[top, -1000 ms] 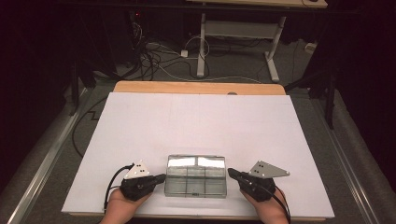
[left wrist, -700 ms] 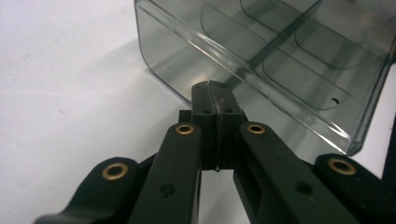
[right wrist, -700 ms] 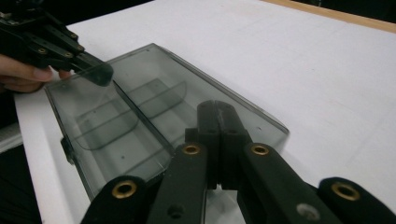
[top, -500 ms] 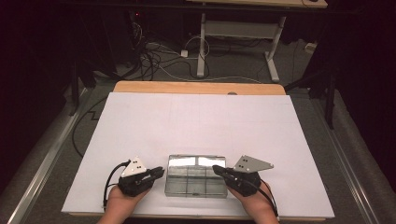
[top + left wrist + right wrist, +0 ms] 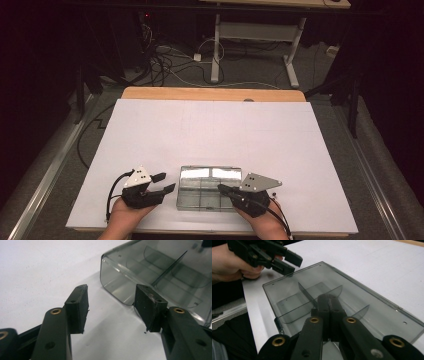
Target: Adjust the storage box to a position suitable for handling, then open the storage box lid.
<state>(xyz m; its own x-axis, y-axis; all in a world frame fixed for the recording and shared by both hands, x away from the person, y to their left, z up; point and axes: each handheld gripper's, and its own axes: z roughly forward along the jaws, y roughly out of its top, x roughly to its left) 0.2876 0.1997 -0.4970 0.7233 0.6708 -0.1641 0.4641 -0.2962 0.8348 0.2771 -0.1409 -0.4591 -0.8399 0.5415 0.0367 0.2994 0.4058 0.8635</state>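
The left gripper (image 5: 161,183) sits near the front edge of the table, its jaws parted with nothing between them; they have just been opening. In the left gripper view (image 5: 111,307) its two black pads stand apart over bare white surface, and the near corner of the clear plastic box (image 5: 160,277) lies just beyond the right-hand pad, close to it but not pinched. The right gripper (image 5: 223,189) has its jaws pressed together, holding nothing, with the tips lying over the right part of the box. In the right gripper view (image 5: 328,300) the closed tips rest on or just above the box's clear lid (image 5: 352,302); whether they touch it cannot be told. The box (image 5: 207,187) is a shallow, smoke-tinted organiser with thin dividers that split it into compartments, all of which look empty through the lid. It lies flat between the two grippers, near the front edge of the white table top (image 5: 215,130), its long side running across the table. A person's hands (image 5: 125,217) hold both grippers from the near side, and a cable (image 5: 112,192) loops from the left one. Behind the white sheet a strip of wooden table edge (image 5: 212,93) shows, and beyond it the dark floor with tangled cables (image 5: 170,57) and the legs of another table (image 5: 216,45).
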